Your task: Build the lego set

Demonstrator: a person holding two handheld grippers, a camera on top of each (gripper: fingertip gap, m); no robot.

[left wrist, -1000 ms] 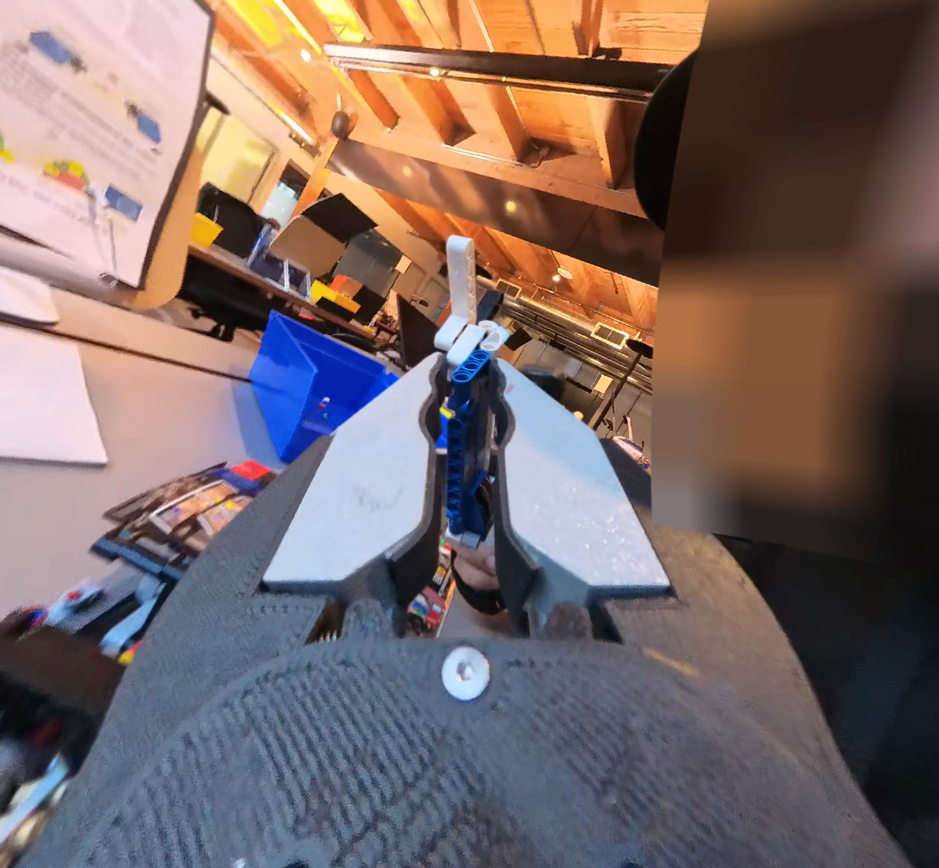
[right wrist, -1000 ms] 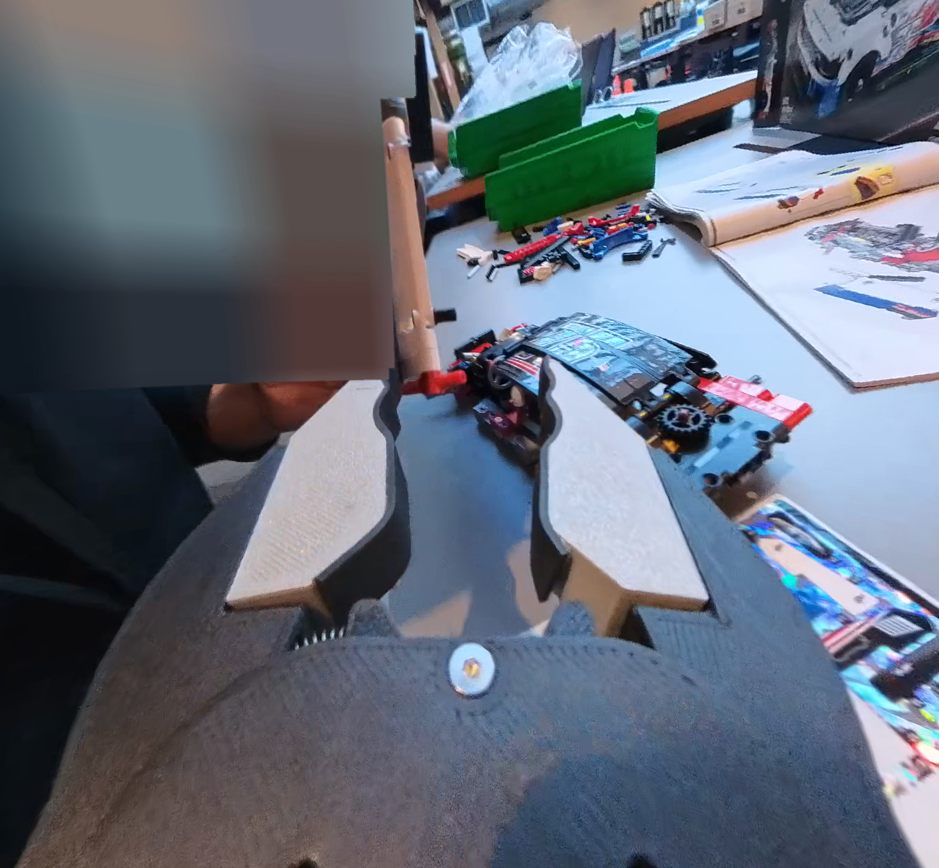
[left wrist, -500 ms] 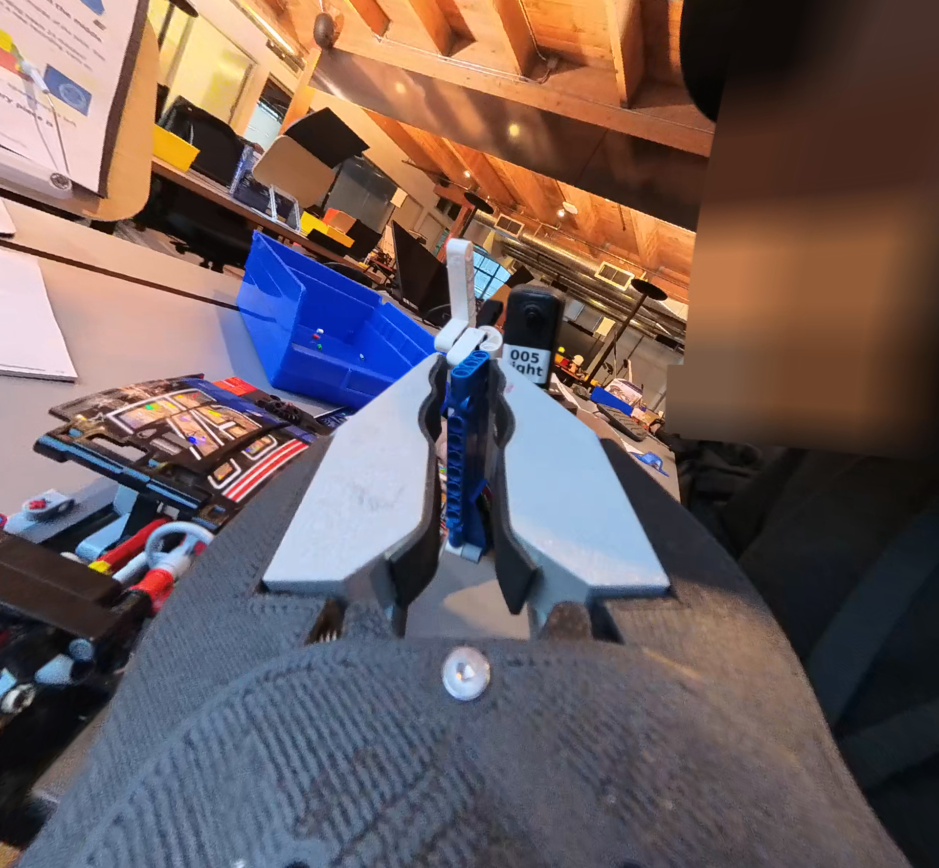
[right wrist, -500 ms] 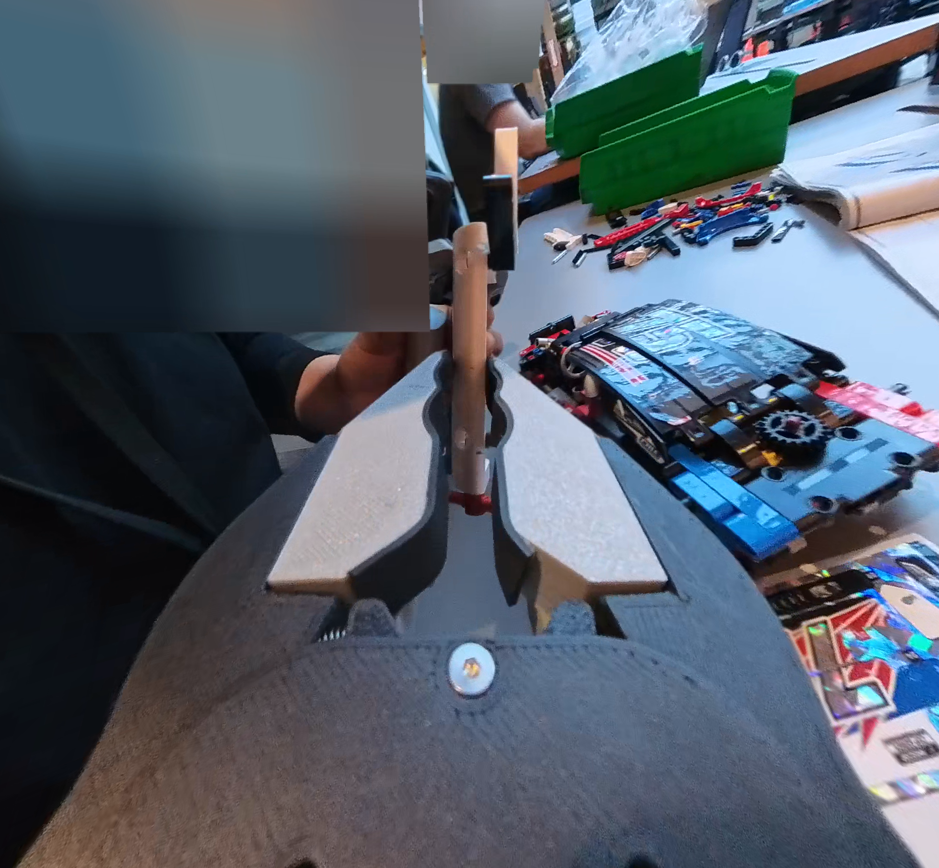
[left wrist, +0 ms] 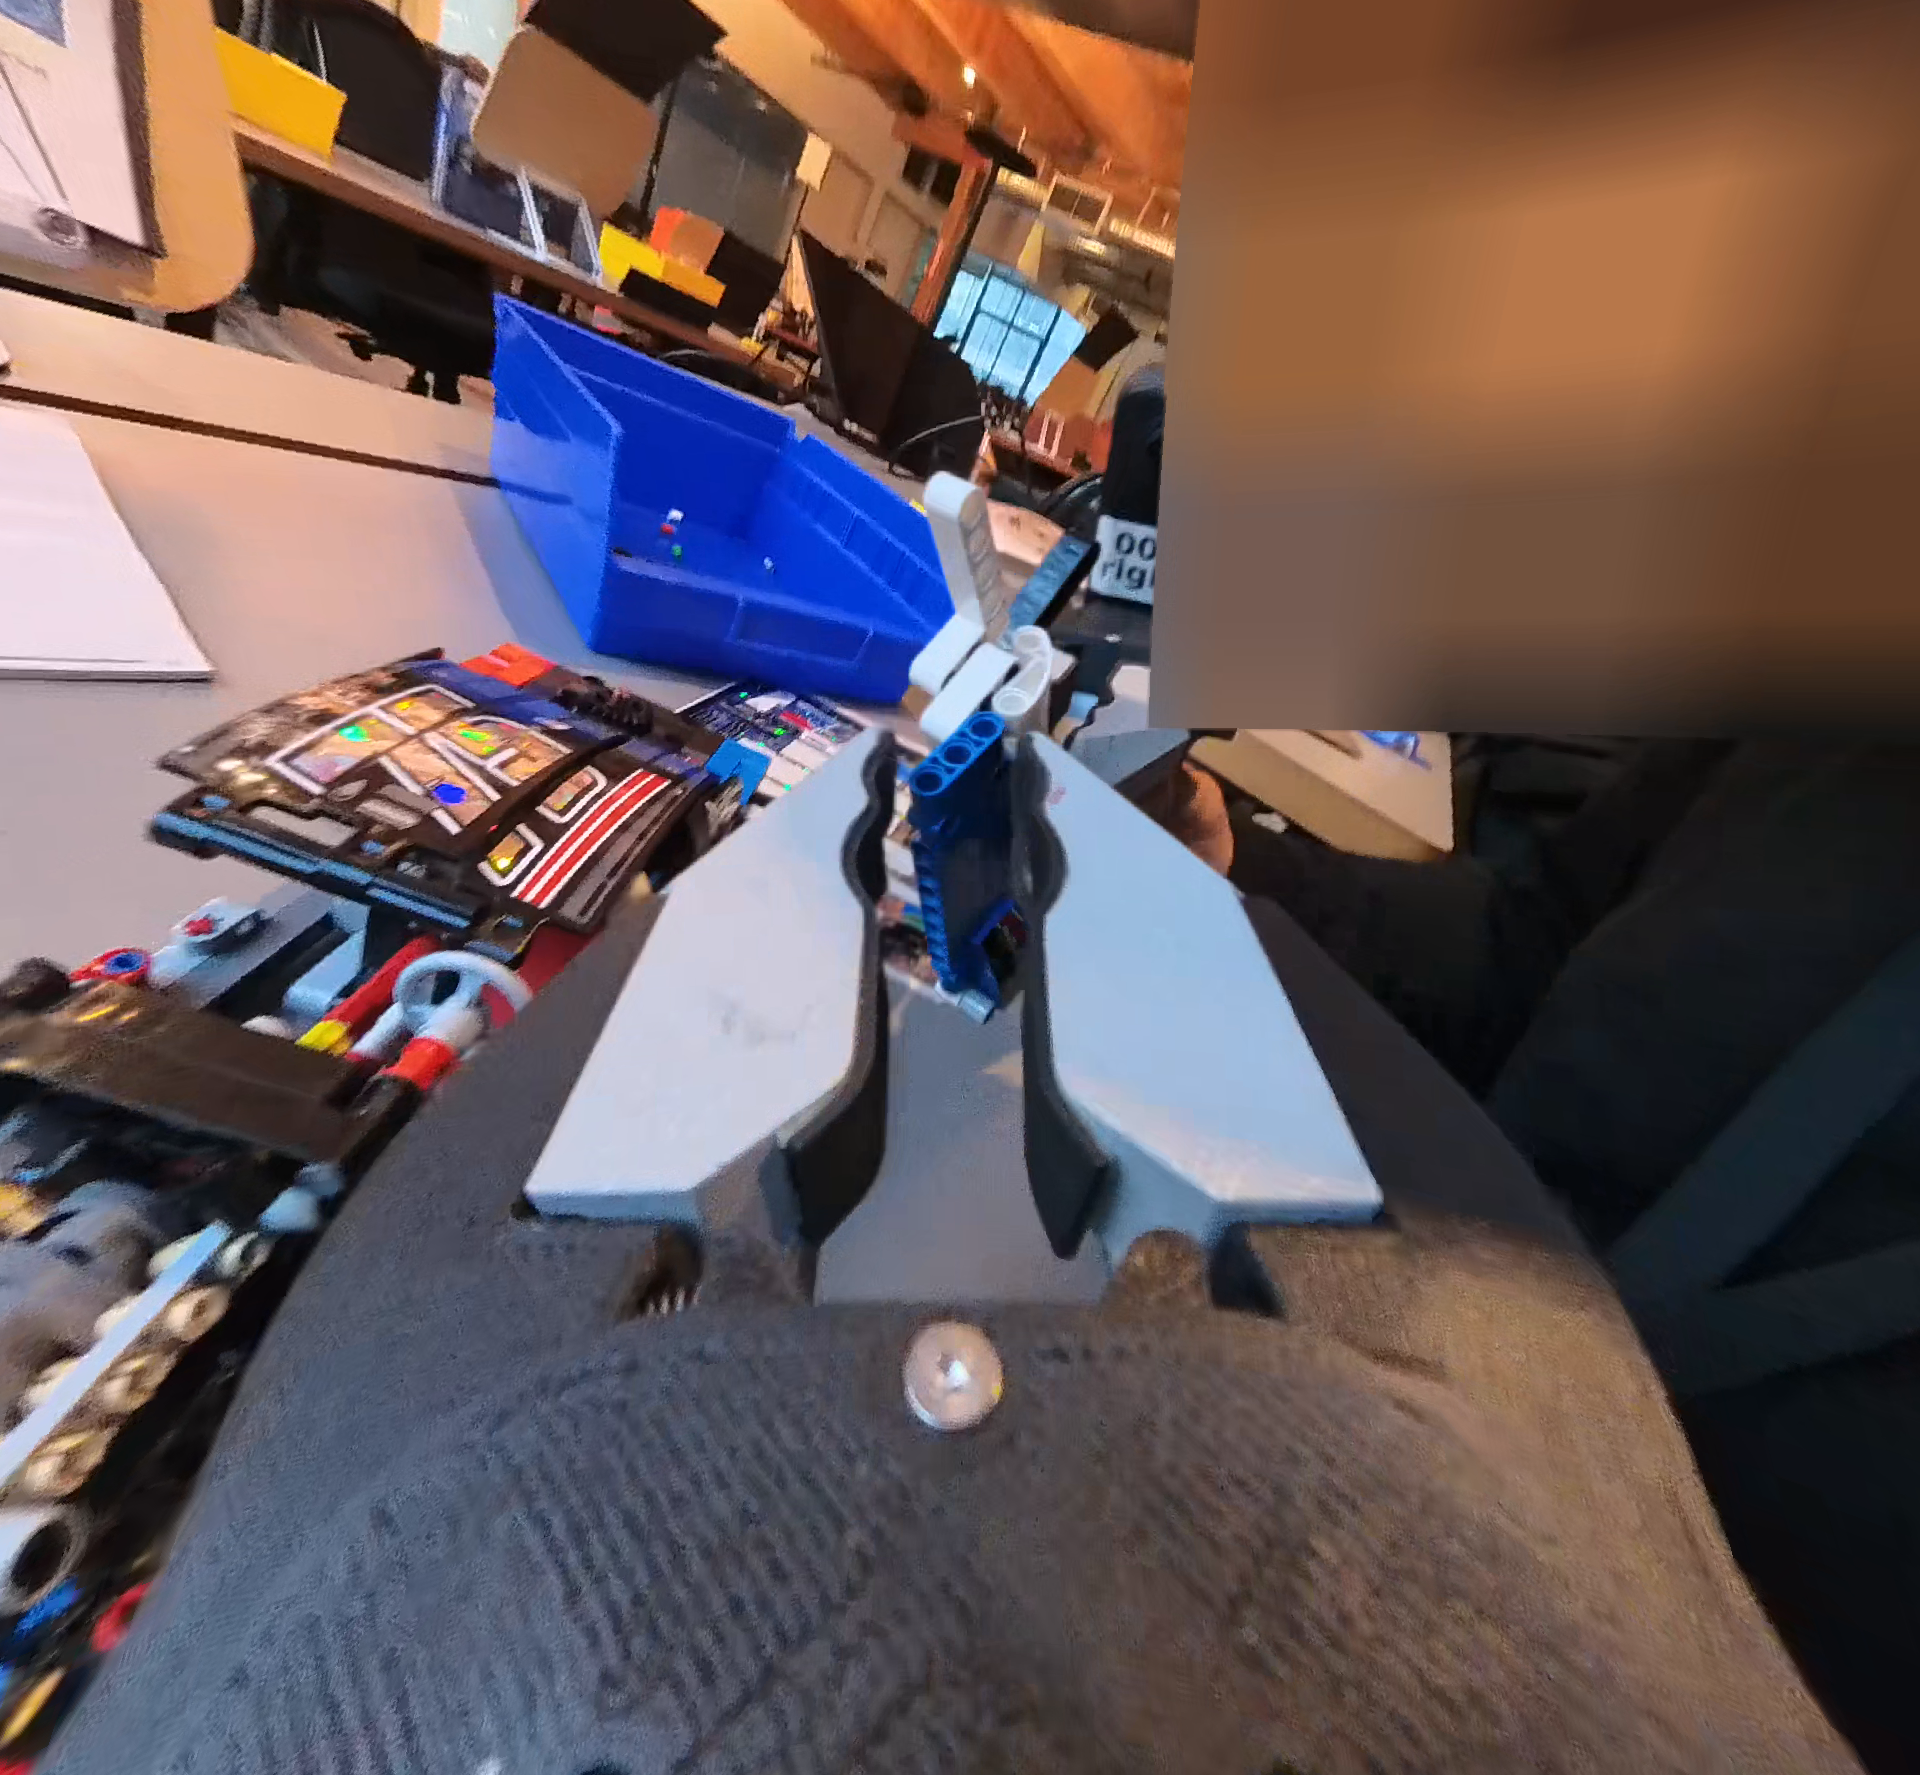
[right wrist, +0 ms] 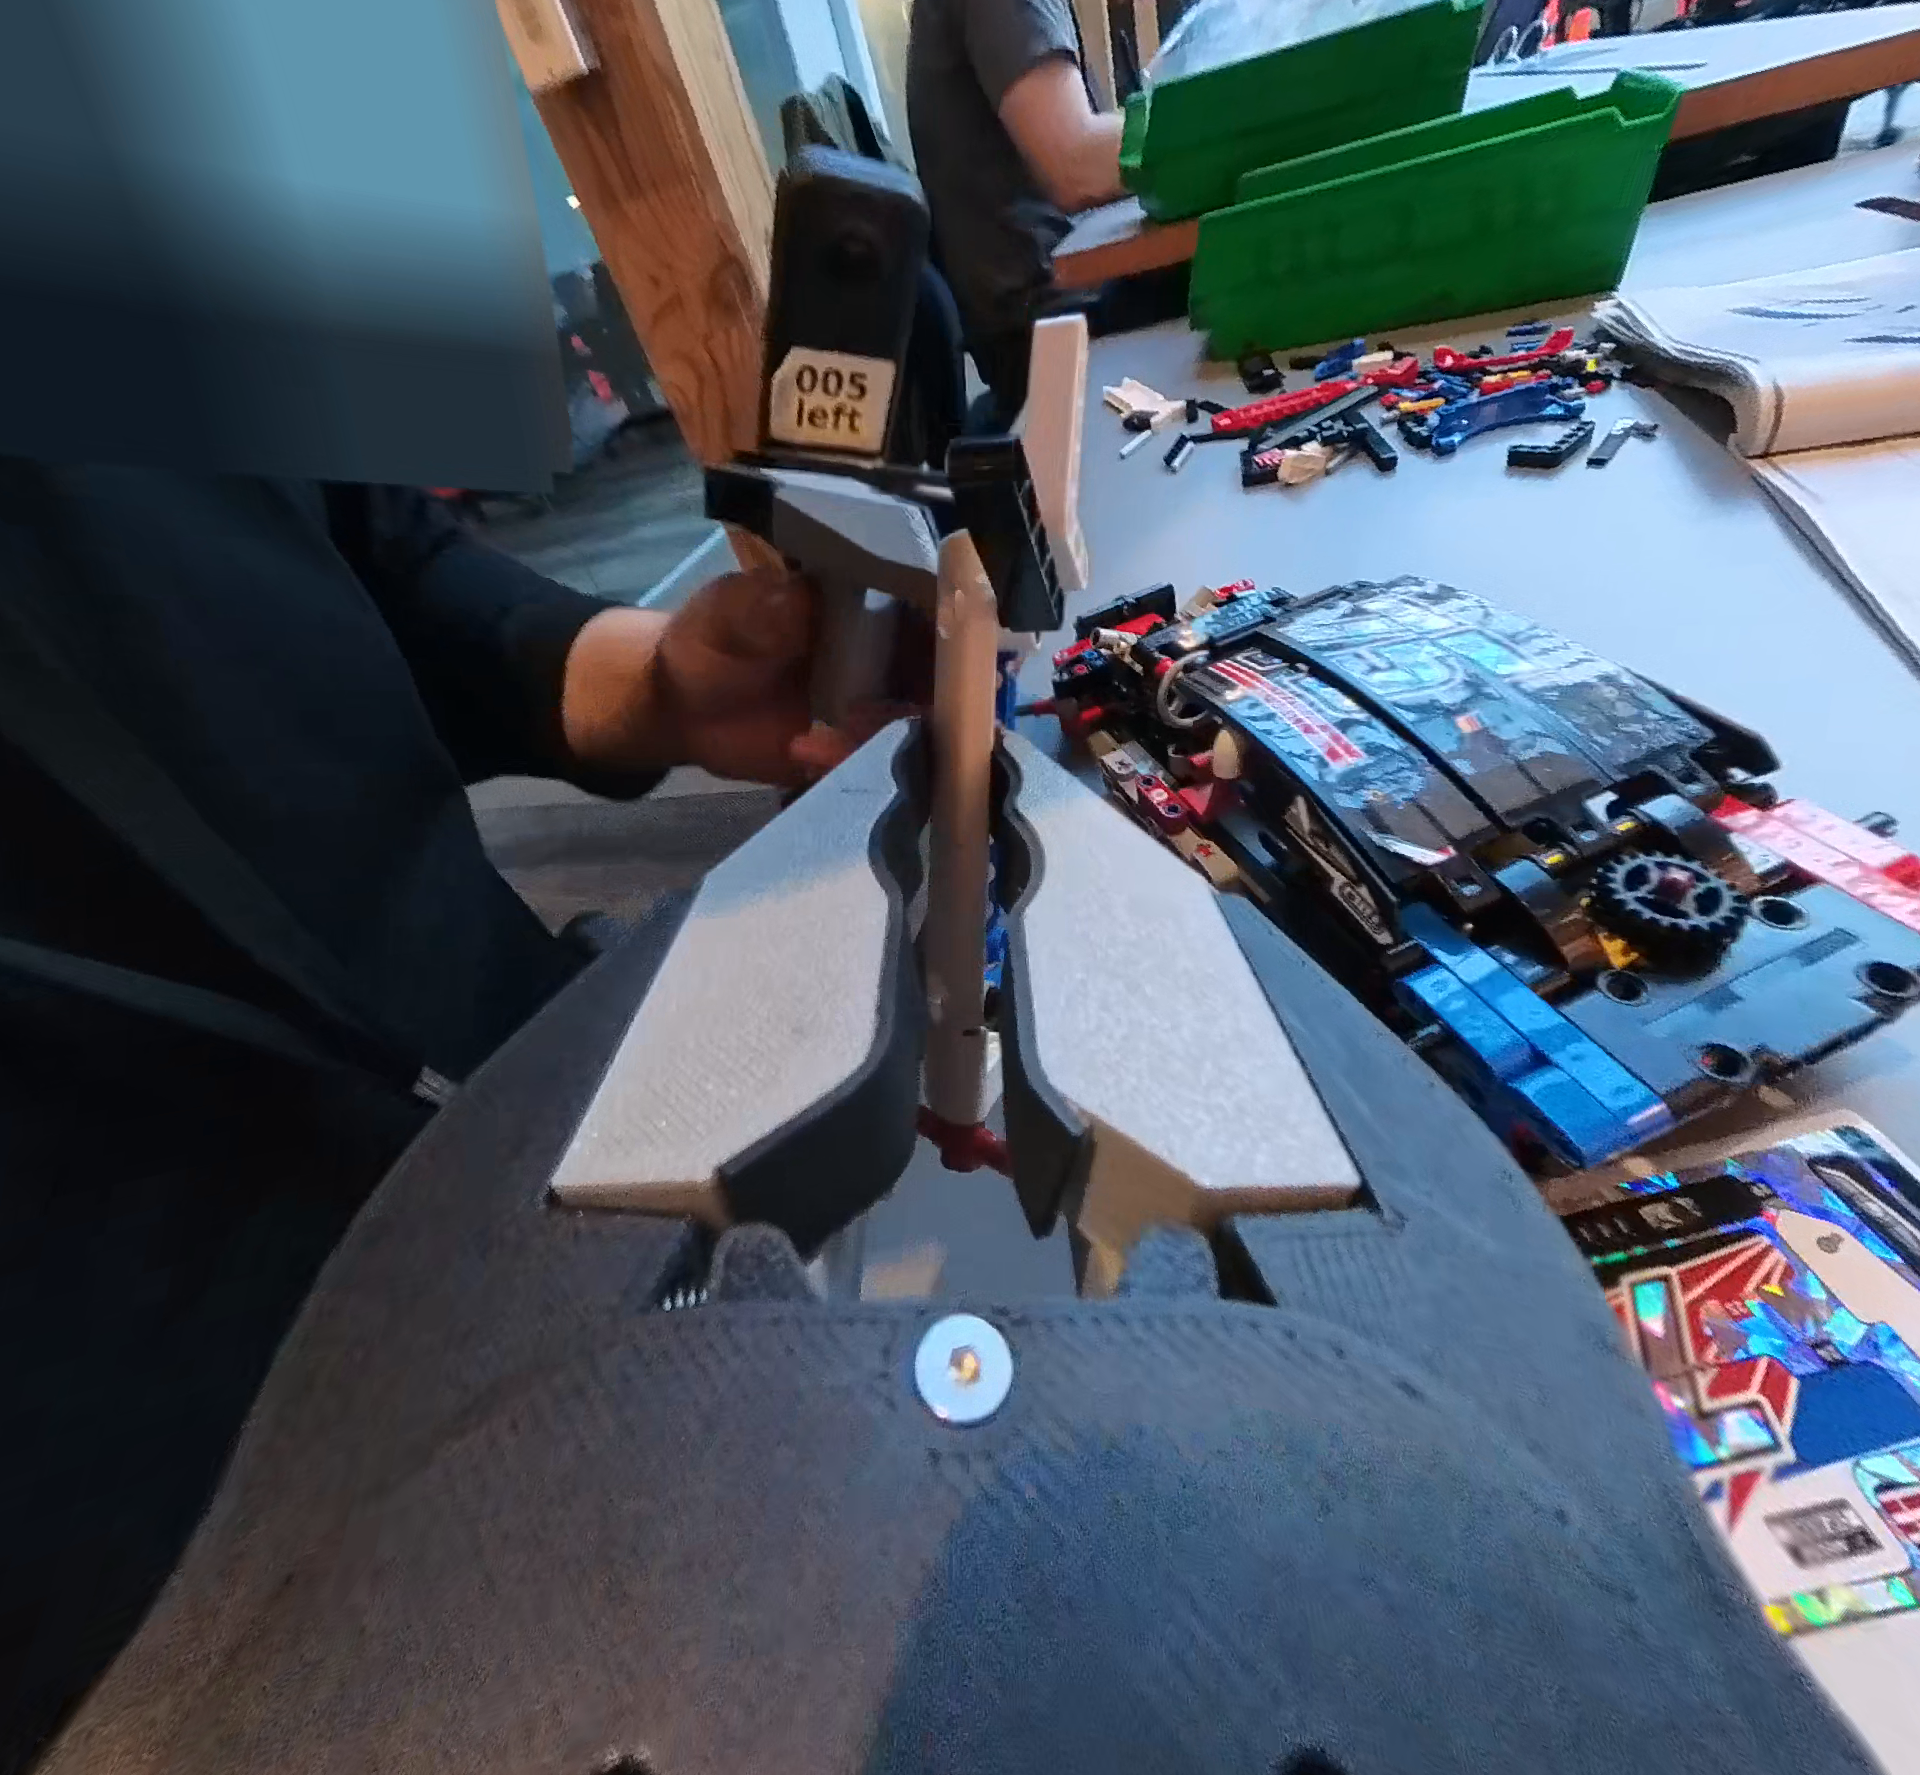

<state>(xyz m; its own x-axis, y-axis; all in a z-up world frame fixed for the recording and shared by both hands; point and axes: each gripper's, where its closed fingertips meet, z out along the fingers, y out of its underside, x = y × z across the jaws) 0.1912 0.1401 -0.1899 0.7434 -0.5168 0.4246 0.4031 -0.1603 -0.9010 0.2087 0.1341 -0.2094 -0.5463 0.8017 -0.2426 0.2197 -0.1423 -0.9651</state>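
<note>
The left gripper has its fingers parted a little, and the blue beam assembly leans against the inner face of the right-hand finger with a gap on the other side, so the hold looks loose at best. The right gripper is closed on the white panel that stands upright between its fingers, a red pin showing at its lower end. Both parts are held up off the bench, close together in front of the person, probably so they can be joined in the air. The half-built car lies on the bench just to the right, and loose pieces are scattered farther back before the green bins. A blue bin stands behind the car in the left wrist view. The car crowds the space beside both grippers.
</note>
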